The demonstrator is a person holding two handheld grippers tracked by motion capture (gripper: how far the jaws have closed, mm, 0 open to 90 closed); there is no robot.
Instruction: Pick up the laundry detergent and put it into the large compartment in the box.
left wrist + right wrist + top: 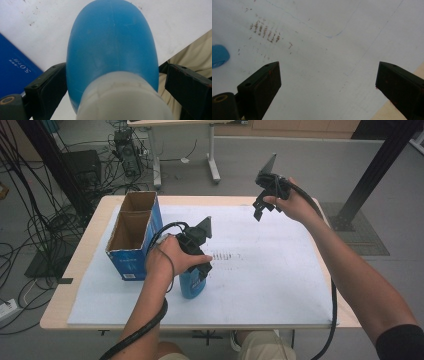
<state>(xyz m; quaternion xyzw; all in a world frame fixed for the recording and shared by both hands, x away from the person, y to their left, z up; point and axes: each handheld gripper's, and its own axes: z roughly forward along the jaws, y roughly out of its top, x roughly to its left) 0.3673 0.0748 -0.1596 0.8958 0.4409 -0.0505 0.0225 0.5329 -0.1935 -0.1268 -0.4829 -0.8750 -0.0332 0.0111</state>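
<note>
Blue cardboard box (134,237), open top with two compartments, sits just left of the left gripper (201,265), near the left edge of the white sheet (270,285) covering the table (65,300). In the left gripper view a corner of that box (15,72) shows beside the left jaw.

Blue bottle (192,285) is under the left hand (167,260), near the front of the sheet, just right of the box. Left gripper view: bottle body (112,47) and its pale cap end (122,97) sit between the jaws. Left jaw meets the bottle wall; right jaw is just beside it, contact can't be told. Jaws stand fairly wide, spanning the bottle's width.

Brown smudge marks (225,256) on the sheet lie just right of the left gripper, between the two tools.

Right gripper (262,207) is held up in the right hand (295,205) above the far edge of the sheet, well apart from the bottle. Right gripper view: jaws spread wide with bare sheet (324,75) between them; smudges (264,31) ahead-left, a bit of the bottle (219,55) at the far left edge. No obstacle between the right gripper and the bottle apart from the left hand and tool over it.
</note>
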